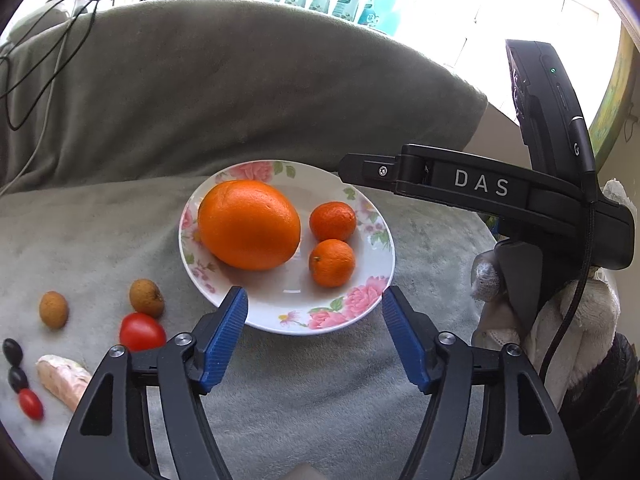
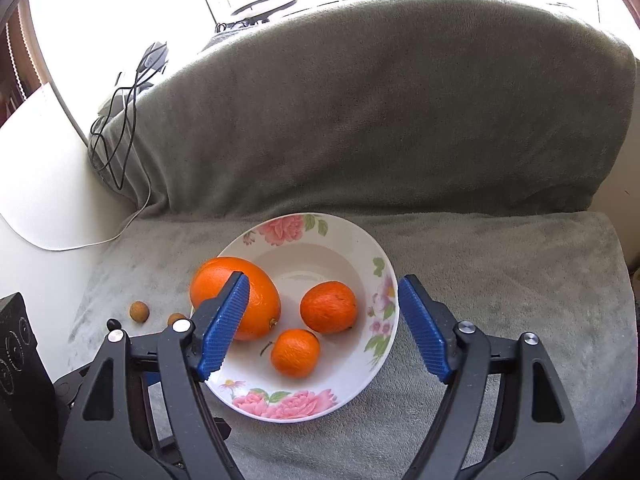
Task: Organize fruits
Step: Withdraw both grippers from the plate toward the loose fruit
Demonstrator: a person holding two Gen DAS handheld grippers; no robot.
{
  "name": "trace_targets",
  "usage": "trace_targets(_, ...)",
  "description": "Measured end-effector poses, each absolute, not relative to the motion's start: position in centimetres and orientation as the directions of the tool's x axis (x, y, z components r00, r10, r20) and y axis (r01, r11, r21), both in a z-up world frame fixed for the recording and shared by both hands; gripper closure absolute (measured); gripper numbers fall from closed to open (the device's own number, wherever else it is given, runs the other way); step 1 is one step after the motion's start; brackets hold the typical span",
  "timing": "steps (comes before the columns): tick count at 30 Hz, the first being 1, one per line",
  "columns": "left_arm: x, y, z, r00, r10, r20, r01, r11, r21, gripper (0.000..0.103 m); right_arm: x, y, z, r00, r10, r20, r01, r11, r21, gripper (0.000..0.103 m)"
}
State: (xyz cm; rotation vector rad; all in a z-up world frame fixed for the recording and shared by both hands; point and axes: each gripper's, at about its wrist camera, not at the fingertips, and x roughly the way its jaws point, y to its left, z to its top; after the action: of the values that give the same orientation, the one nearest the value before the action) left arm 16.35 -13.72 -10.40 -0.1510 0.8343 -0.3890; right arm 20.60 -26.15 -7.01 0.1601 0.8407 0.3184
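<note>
A white plate with a pink flower rim (image 1: 352,304) sits on grey cloth. On it lie a large orange (image 1: 249,225) and two mandarins (image 1: 333,221) (image 1: 332,263). My left gripper (image 1: 315,294) is open over the plate's near rim, with nothing between its blue pads. In the right wrist view, my right gripper (image 2: 322,280) is open above the same plate (image 2: 372,356), empty, its left pad in front of the orange (image 2: 260,304). Left of the plate on the cloth lie two longans (image 1: 146,298) (image 1: 53,309), a red tomato (image 1: 142,332), two dark fruits (image 1: 12,350) and a small red one (image 1: 31,403).
A cloth-covered hump (image 2: 380,120) rises right behind the plate, with cables (image 2: 116,132) at its left end. A pale pink wrapped piece (image 1: 64,380) lies by the small fruits. A white-gloved hand (image 1: 580,320) holds the right gripper's black body (image 1: 480,184). A black device (image 2: 16,344) stands at the left.
</note>
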Motion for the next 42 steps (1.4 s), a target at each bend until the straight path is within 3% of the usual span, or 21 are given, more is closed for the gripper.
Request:
trace_targets(25, 12.7, -10.3, -8.0, 0.648, -0.387, -0.656, 0.254, 0.922, -0.293, 0.031, 17.3, -24.4, -4.1, 0.644, 0.356, -0.678, -0.227, 0.934, 0.275, 0.023)
trace_targets(42, 9.7, -1.6, -7.4, 0.718, -0.266, -0.643, 0.107, 0.955, -0.276, 0.031, 13.9, -19.1, -2.6, 0.619, 0.415, -0.667, -0.334, 0.907, 0.255, 0.023)
